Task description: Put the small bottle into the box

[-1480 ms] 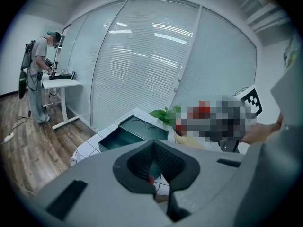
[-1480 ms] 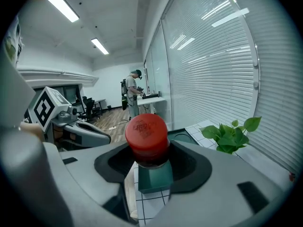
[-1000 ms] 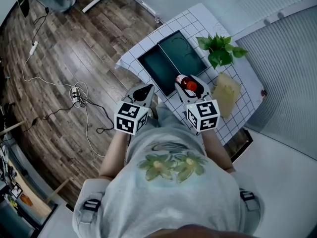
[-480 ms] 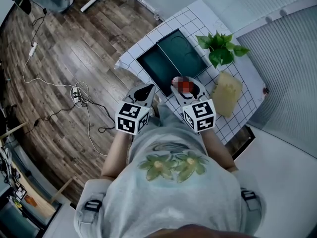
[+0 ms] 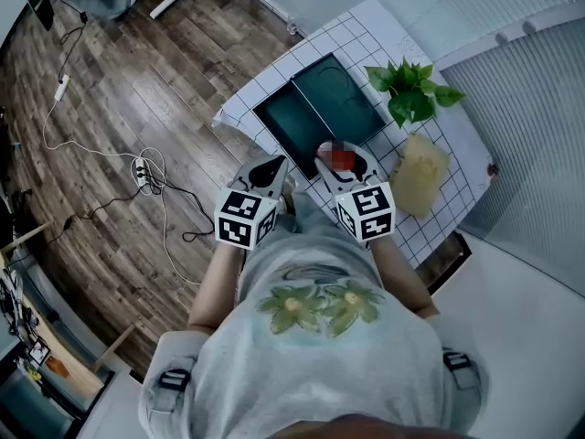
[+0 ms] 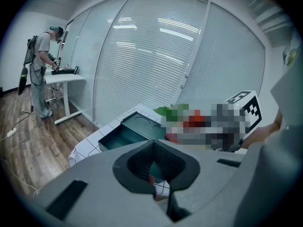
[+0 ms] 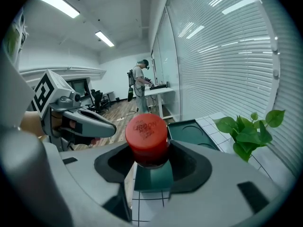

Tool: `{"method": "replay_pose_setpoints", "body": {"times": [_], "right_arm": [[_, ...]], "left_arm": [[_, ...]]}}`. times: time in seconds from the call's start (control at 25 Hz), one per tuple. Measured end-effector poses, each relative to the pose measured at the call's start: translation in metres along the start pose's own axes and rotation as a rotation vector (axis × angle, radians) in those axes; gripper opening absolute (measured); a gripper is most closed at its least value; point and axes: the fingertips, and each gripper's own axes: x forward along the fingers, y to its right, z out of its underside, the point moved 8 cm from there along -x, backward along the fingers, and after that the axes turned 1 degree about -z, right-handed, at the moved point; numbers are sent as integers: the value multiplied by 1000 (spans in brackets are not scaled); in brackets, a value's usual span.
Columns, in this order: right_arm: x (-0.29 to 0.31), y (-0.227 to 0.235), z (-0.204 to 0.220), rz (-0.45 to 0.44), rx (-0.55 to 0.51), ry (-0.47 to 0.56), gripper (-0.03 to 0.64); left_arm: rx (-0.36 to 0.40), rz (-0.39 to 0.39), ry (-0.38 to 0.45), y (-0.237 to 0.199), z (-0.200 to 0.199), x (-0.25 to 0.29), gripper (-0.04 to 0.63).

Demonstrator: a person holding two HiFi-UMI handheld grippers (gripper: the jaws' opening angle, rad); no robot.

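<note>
The small bottle [image 5: 339, 156] with a red cap [image 7: 146, 132] stands upright between the jaws of my right gripper [image 5: 342, 165], which is shut on it. It hangs over the table's near part, just short of the dark green box [image 5: 340, 94]. In the right gripper view the box [image 7: 191, 130] lies beyond the right gripper [image 7: 154, 158], open on top with two compartments. My left gripper [image 5: 271, 165] is shut and holds nothing, beside the box's near left corner. In the left gripper view, the left gripper [image 6: 154, 145] points at the box [image 6: 127, 132].
A white gridded cloth [image 5: 369, 35] covers the small table. A green plant [image 5: 411, 90] stands right of the box, and a yellow object [image 5: 419, 174] lies nearer me. Cables and a power strip [image 5: 142, 174] lie on the wooden floor at left. A person [image 7: 138, 85] stands at a far desk.
My right gripper has shifted a little to the left with the bottle, closer to the box's near edge. The left gripper has hardly moved.
</note>
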Motion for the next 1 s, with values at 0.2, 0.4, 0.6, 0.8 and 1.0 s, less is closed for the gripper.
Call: {"method": "replay_pose_setpoints", "body": {"times": [0.2, 0.4, 0.6, 0.8, 1.0], "right_arm": [[7, 4, 7, -2, 7, -18, 218], [12, 6, 14, -8, 10, -37, 218], [17, 9, 17, -11, 9, -53, 218], [20, 11, 21, -13, 9, -60, 218], [23, 12, 23, -15, 13, -69, 218]], "left_arm": [[-6, -5, -3, 0, 1, 3, 5], [-7, -4, -7, 2, 1, 5, 5], [-14, -6, -10, 2, 2, 7, 5], [-16, -10, -15, 3, 4, 8, 5], [-18, -11, -17, 3, 4, 8, 5]]}}
